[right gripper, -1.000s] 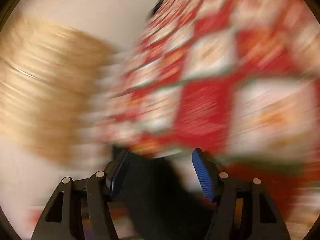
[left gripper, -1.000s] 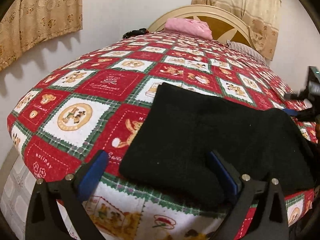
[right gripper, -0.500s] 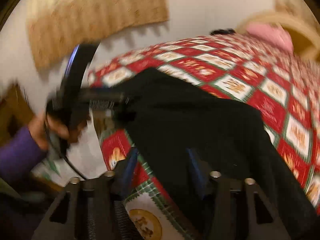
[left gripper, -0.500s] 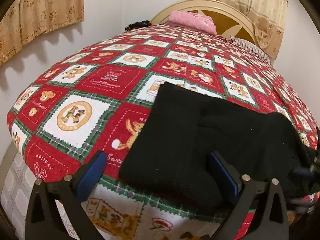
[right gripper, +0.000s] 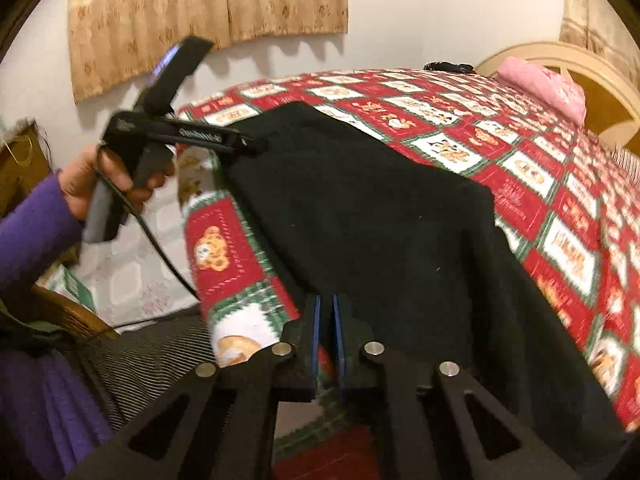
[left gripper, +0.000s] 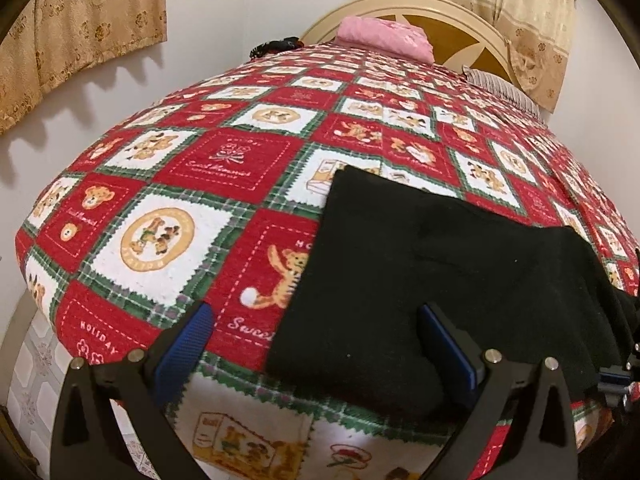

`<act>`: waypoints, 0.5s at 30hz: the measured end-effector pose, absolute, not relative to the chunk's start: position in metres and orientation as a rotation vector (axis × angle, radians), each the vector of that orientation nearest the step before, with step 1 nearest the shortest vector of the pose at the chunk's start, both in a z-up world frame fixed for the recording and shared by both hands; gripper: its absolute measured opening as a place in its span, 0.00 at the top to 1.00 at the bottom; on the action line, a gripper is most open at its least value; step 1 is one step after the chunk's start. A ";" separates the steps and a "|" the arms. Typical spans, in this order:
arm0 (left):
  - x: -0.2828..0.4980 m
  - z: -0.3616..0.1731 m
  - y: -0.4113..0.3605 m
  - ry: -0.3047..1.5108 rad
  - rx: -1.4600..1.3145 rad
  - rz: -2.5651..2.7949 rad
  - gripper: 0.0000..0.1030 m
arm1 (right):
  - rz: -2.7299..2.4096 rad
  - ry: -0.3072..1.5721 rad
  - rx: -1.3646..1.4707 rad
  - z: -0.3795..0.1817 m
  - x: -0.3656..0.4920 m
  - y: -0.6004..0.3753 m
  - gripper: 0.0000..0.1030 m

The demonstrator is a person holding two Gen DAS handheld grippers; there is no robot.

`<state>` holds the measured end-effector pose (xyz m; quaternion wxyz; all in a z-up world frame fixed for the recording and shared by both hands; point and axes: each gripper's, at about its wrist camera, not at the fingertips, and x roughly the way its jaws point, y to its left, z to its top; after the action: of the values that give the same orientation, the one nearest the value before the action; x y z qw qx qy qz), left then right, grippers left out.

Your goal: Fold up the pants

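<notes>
We see the black pants point(left gripper: 440, 272) lying folded on the red patchwork bedspread point(left gripper: 224, 168), at the foot edge of the bed, with their near hem hanging just over that edge. Our left gripper point(left gripper: 316, 344) stands spread wide and grasps nothing, its right finger over the near left corner of the pants and its left finger over bare bedspread. Our right gripper point(right gripper: 325, 320) has just been closing, its blue pads now a thin slit apart at the near hem, and whether any cloth is pinched there we cannot tell.
</notes>
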<state>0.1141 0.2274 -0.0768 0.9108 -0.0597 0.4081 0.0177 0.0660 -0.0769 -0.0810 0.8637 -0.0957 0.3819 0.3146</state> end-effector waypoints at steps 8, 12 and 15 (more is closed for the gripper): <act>0.094 -0.030 0.206 0.698 -0.095 0.091 0.00 | 0.559 0.711 -0.009 -0.030 0.035 -0.118 0.53; 0.106 -0.020 0.170 0.651 -0.051 -0.041 0.00 | 0.260 0.609 0.116 0.002 0.028 -0.199 0.53; 0.124 -0.031 0.149 0.688 -0.033 -0.045 0.00 | -0.002 0.573 0.272 0.018 0.023 -0.280 0.53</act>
<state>0.1238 0.1488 -0.0315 0.9411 -0.0162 0.3371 -0.0220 0.0230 -0.2804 0.0177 0.9502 0.1336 0.2817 -0.0010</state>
